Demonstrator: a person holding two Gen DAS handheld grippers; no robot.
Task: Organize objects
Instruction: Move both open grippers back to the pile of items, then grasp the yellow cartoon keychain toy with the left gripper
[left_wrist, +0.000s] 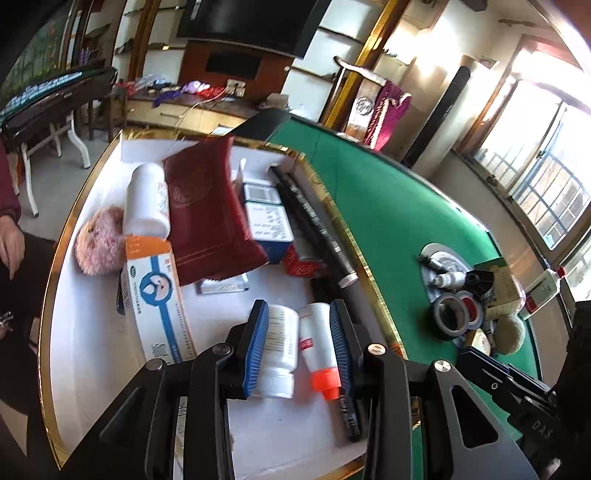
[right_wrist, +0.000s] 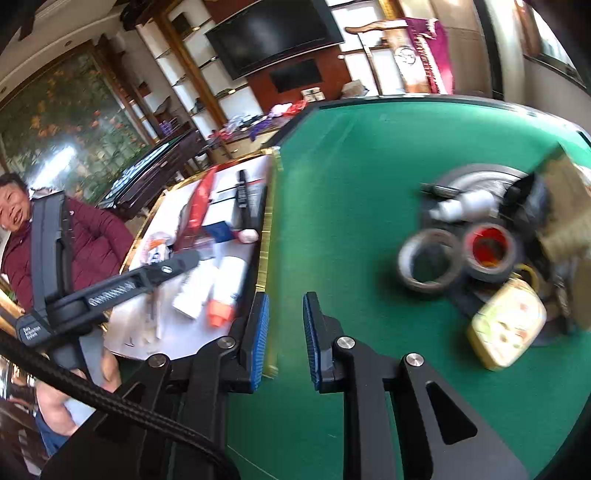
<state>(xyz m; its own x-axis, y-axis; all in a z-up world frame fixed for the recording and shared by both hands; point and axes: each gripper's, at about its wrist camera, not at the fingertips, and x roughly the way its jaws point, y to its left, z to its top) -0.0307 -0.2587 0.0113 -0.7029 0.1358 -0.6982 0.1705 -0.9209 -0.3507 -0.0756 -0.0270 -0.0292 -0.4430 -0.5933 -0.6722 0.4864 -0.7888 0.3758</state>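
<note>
Green felt table (right_wrist: 369, 184) fills most of the right wrist view; the frame is motion-blurred. White tray with gold rim (left_wrist: 92, 369) sits on the table's left part and holds most of the items. In the tray: dark red flat pouch (left_wrist: 210, 214) lying across the stacked blue-and-white cartons (left_wrist: 266, 218); white box with orange end and blue emblem (left_wrist: 155, 295) near the front left; tall white bottle (left_wrist: 146, 201) beside the pouch; pink fluffy ball (left_wrist: 98, 240) touching that bottle's lower end; long black rod (left_wrist: 314, 225) along the tray's right rim.

Left gripper (left_wrist: 299, 350): jaws partly apart above the tray floor, with a white ribbed-cap bottle (left_wrist: 280, 347) and a white bottle with orange cap (left_wrist: 319, 347) lying side by side between the blue pads. Whether the pads press on them cannot be told.

Right gripper (right_wrist: 284, 339): jaws narrowly apart, nothing between them, over bare felt just right of the tray rim.

On the felt, well apart from the tray: grey tape roll (right_wrist: 428, 262), touching a roll with red core (right_wrist: 489, 251); pale yellow tin (right_wrist: 508, 328) near them; small white bottle (right_wrist: 461, 206) behind.
</note>
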